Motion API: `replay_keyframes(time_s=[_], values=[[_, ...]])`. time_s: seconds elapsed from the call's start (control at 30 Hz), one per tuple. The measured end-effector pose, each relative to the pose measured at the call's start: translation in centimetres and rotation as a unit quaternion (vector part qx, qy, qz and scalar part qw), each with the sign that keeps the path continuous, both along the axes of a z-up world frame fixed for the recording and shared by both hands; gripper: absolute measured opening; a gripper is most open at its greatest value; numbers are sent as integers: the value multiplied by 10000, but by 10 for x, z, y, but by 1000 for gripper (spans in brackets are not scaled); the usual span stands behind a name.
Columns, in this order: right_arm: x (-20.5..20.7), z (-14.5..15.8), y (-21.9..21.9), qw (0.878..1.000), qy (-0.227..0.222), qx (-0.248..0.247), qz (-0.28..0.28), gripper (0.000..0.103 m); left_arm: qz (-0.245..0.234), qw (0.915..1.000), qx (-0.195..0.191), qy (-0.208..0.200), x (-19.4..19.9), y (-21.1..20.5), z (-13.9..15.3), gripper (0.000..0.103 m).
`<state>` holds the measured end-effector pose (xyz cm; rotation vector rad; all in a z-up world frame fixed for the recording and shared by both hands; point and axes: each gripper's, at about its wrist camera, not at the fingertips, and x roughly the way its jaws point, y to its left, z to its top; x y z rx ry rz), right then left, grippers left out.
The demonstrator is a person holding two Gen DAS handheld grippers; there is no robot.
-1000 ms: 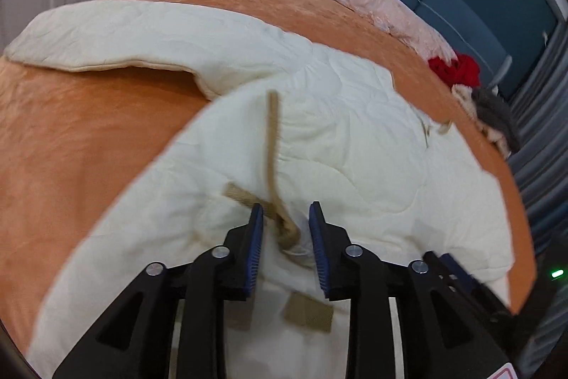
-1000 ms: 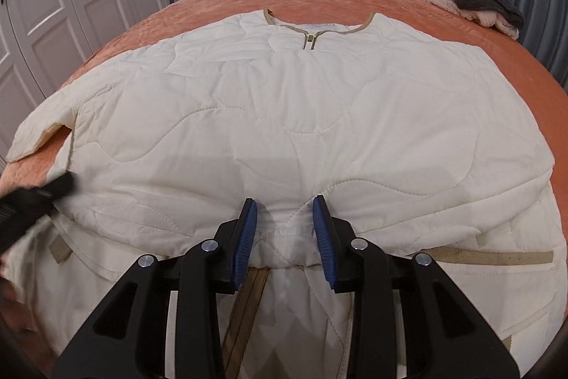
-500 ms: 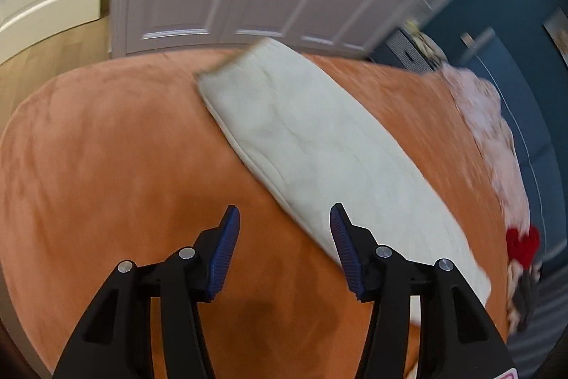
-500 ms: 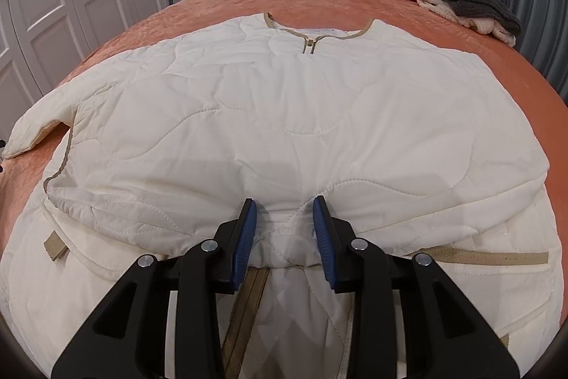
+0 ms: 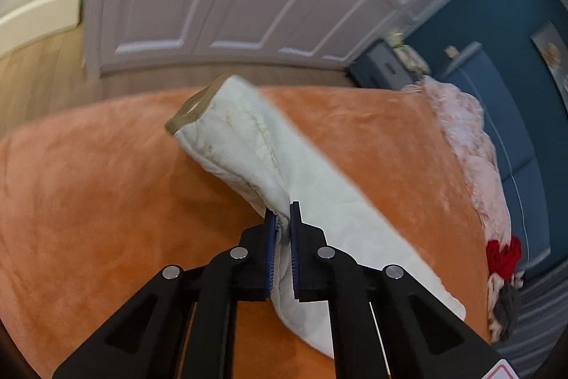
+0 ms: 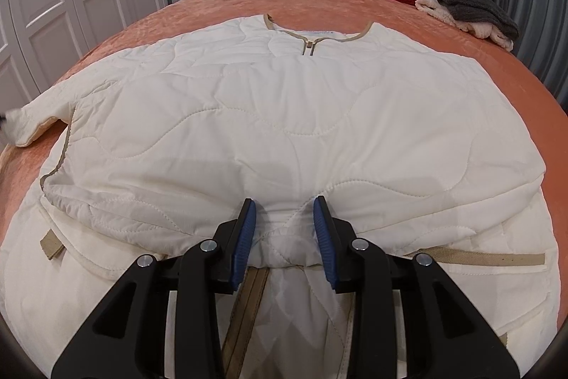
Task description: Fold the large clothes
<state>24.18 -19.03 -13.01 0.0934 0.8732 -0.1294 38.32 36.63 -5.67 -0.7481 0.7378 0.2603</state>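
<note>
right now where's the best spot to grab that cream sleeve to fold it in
Grip the sleeve partway along, short of the tan cuff, coming in from its long side edge. It lies flat and narrow on the orange bedspread, so the edge bunches easily into a pinch. The left gripper is already shut on it there.

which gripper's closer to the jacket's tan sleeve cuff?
Left. The left gripper is clamped on that sleeve short of the cuff; the right gripper holds the hem mid-body.

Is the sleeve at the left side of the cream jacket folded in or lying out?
Lying out: the sleeve stretches over the orange bedspread, away from the jacket body.
</note>
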Motion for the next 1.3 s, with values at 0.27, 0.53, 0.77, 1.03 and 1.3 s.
replay_keyframes(time_s=[0.27,0.53,0.77,1.03,1.3], values=[[-4,8,2,9999,-145,-63,-40,44,-1812,9668,1058,-1455,-15,-166,145,4],[-51,42,-27,9946,-762,613,-359,61,-3670,9069,1177,-1705,-61,-367,172,8],[-102,50,-80,9886,-786,883,-934,63,-4505,8811,1078,-957,-96,-465,106,42],[-112,59,-120,9776,-951,1345,-1306,66,-4067,9132,-258,2,-89,-419,28,54],[-34,72,-150,9666,-1053,1940,-1301,71,-2432,9644,-967,385,-39,-293,1,54]])
